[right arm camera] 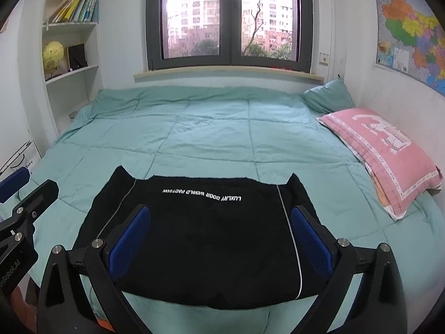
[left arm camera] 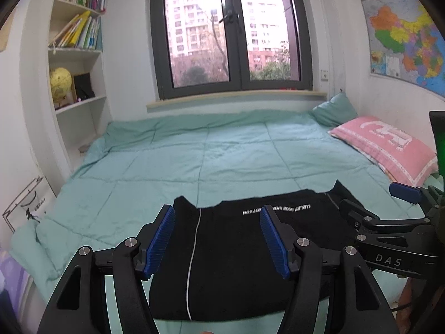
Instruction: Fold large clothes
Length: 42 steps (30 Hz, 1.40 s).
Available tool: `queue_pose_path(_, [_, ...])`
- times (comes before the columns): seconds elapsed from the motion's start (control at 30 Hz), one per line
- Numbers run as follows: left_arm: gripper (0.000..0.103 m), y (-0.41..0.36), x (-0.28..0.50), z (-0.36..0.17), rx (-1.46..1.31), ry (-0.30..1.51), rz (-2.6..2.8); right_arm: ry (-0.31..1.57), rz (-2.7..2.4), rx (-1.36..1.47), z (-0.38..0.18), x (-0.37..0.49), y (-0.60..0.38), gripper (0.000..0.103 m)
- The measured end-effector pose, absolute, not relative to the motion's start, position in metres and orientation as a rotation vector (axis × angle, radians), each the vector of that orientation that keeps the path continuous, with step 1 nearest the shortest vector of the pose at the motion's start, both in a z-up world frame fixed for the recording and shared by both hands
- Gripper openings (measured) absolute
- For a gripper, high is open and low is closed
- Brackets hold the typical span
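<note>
And here's the black garment (right arm camera: 194, 236), folded into a compact rectangle, lying flat on the teal quilt (right arm camera: 211, 139) at the near edge of the bed. White lettering runs upside down across its far side, and a thin white stripe runs down each flank.

The left gripper (left arm camera: 217, 239) hangs above the garment's left portion, fingers (left arm camera: 160, 239) spread wide, nothing between them but air. Over at three o'clock in its view, the right gripper (left arm camera: 370, 208) pokes in from the side.

From the right wrist, the right gripper (right arm camera: 219, 242) floats over the garment's middle, fingers (right arm camera: 313, 246) wide apart too, empty, blue pads clear of the cloth.

A pink pillow (right arm camera: 389, 156) lies at two o'clock from the garment, with a teal pillow (right arm camera: 328, 96) beyond it by the window (right arm camera: 230, 16). A bookshelf (right arm camera: 69, 27) with a yellow globe (right arm camera: 52, 55) stands at ten o'clock.
</note>
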<state>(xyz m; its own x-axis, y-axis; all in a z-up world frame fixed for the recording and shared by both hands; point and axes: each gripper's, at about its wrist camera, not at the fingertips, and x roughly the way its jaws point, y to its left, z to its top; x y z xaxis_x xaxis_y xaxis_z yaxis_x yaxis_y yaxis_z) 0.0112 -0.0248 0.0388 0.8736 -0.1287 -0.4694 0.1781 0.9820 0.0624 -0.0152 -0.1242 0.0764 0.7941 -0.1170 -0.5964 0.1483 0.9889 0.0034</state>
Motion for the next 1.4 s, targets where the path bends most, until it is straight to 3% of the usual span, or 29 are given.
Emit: queue_pose_path(1.4, [0.065, -0.026, 0.029, 0.021, 0.087, 0.565, -0.141, 0.749, -0.127, 0.101, 0.039, -0.008, -0.148, 0.102])
